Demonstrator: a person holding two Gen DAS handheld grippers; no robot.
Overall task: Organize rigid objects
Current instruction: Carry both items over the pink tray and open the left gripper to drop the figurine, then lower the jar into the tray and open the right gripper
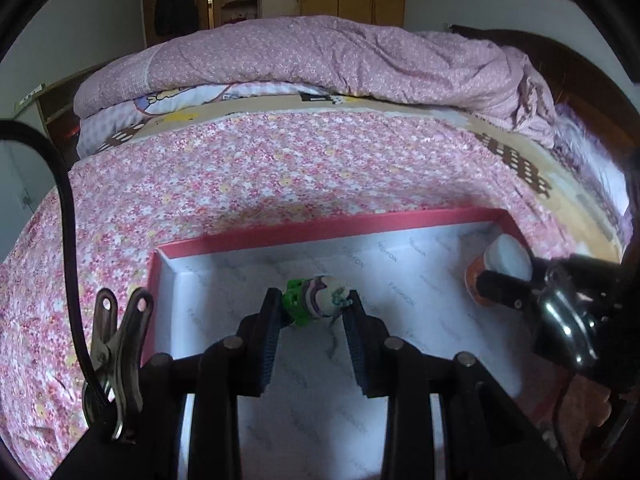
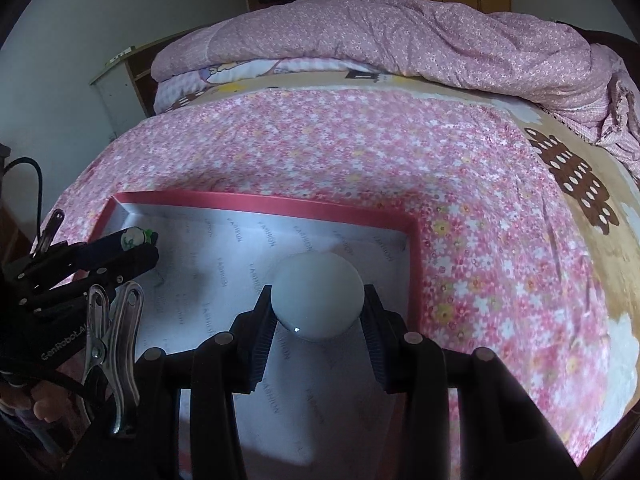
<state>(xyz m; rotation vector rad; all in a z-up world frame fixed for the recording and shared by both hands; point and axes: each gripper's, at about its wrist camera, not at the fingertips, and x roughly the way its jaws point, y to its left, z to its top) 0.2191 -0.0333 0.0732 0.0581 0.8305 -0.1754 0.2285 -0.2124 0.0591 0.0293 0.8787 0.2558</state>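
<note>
- The fingers of the left gripper [image 1: 312, 308] are closed about as far as they go on a small green-and-white toy [image 1: 316, 296], pinched at both sides between the ribbed pads; the toy hangs above the paper lining of the red box [image 1: 332, 226], toward its left half.
- The fingers of the right gripper [image 2: 318, 304] stand partly apart, pressed against both sides of a pale round-topped container [image 2: 318, 294]; in the left wrist view its body shows orange [image 1: 474, 276] under a white top, above the right end of the box.
- Both held things are over the inside of the box, well apart from each other; the box lies on the flowered pink sheet of the bed [image 2: 320, 140], with a rolled pink quilt [image 2: 400, 32] beyond.
- Hard to make out: the toy's printed face is blurred and too small to read as a figure; the near wall of the box is hidden behind the gripper bodies; in the right wrist view the container's lower part is covered by its own domed top.
- A metal clip [image 1: 116, 356] sits at the left of each gripper body, with a black cable [image 1: 70, 208] beside it.
- Writing: the box lining carries the repeated word "FASHION" [image 2: 236, 232]; the left gripper's body, seen from the right wrist, reads "GenRoboLA…", cut off at the end.
- Part of a person's hand [image 2: 28, 400] shows at the lower left edge, under the left gripper.
</note>
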